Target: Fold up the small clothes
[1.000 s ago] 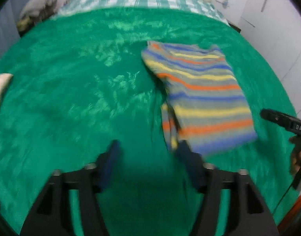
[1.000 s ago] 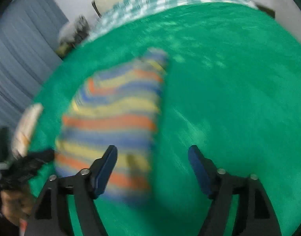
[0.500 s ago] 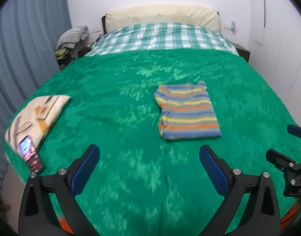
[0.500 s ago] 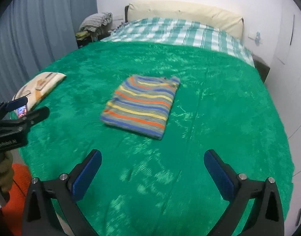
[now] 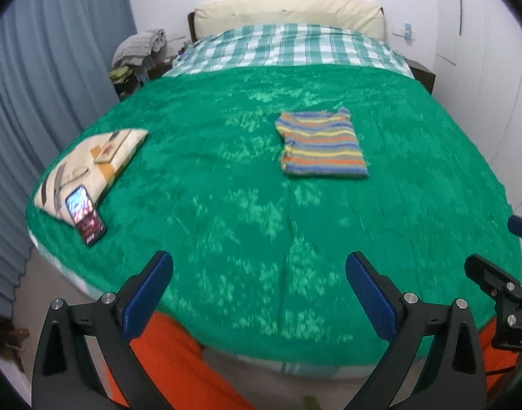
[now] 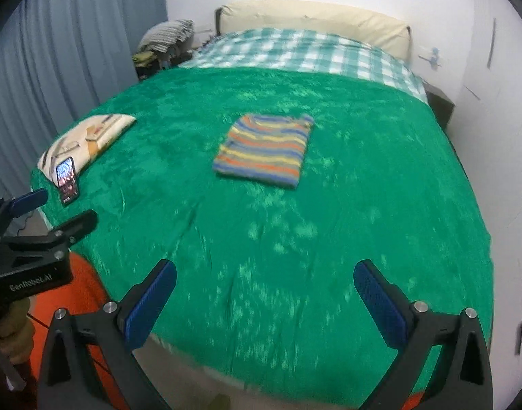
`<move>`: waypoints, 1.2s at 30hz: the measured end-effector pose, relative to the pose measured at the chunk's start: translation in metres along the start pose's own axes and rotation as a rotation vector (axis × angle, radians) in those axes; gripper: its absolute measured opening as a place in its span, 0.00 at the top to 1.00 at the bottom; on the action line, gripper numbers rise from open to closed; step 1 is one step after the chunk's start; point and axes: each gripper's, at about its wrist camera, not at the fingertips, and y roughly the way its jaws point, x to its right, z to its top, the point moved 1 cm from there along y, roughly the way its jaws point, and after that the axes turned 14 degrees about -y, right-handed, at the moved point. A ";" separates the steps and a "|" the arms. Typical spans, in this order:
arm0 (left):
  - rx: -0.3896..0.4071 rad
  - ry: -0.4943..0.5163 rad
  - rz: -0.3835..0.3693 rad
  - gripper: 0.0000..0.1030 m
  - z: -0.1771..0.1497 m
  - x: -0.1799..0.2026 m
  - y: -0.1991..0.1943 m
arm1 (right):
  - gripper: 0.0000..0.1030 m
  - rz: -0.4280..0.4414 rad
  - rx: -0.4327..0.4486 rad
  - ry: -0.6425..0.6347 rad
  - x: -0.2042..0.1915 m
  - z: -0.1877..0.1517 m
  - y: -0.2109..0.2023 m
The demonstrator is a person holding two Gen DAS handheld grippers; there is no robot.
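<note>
On the green plush blanket (image 5: 226, 205) lies the folded striped knit shirt (image 5: 322, 145), squared flat mid-bed, so I judge it finished. My left gripper (image 5: 259, 294) and right gripper (image 6: 264, 299) hang at the foot edge, jaws spread and empty, well apart from it.

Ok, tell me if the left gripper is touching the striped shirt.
Apart. The left wrist view shows the left gripper open at the bed's near edge, with a wide stretch of green blanket between it and the folded striped shirt.

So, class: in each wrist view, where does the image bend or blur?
Left wrist view: fisheye bows the green plush blanket into a dome; the folded striped knit garment looks fairly sharp. Right wrist view: same bowing, garment slightly soft, dark vignette at corners.
</note>
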 end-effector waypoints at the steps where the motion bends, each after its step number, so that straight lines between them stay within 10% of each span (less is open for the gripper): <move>1: -0.006 -0.004 -0.004 0.02 -0.003 -0.002 -0.004 | 0.00 -0.001 -0.010 0.005 -0.002 -0.005 -0.003; 14: 0.040 0.034 -0.029 0.02 -0.018 -0.001 -0.050 | 0.00 -0.084 0.024 -0.044 -0.033 -0.017 -0.069; 36: 0.018 0.026 -0.020 0.02 -0.016 0.000 -0.042 | 0.00 -0.070 -0.006 0.004 -0.023 -0.026 -0.055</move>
